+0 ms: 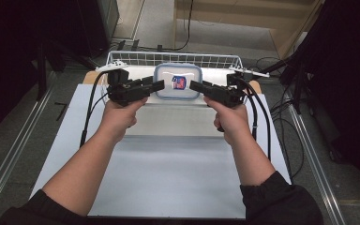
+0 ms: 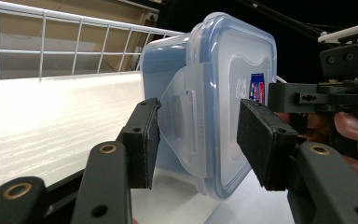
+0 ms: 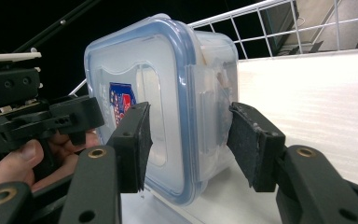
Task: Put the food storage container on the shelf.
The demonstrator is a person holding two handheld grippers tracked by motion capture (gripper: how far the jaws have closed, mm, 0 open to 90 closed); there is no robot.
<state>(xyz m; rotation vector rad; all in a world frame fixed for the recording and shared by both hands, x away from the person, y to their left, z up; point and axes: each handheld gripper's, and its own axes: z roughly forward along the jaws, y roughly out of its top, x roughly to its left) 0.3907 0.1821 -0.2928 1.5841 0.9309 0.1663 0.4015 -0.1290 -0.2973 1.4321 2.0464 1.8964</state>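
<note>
A clear plastic container [image 1: 177,80] with a blue-rimmed lid and a red and blue sticker stands inside the white wire basket [image 1: 122,58]. My left gripper [image 1: 161,85] reaches in from the left. In the left gripper view its jaws [image 2: 198,126] straddle the container [image 2: 214,93] at a side latch that stands flipped outward, with the pads against latch and lid. My right gripper [image 1: 192,86] comes from the right. In the right gripper view its jaws [image 3: 189,135] close over the lid edge and the flat side latch of the container [image 3: 168,93].
The basket's wire wall [image 2: 42,46] rises behind the container and along the far side [image 3: 284,18]. A white board [image 1: 168,178] covers the table in front of the basket. Black cables trail from both grippers. Dark stands and floor cables flank the table.
</note>
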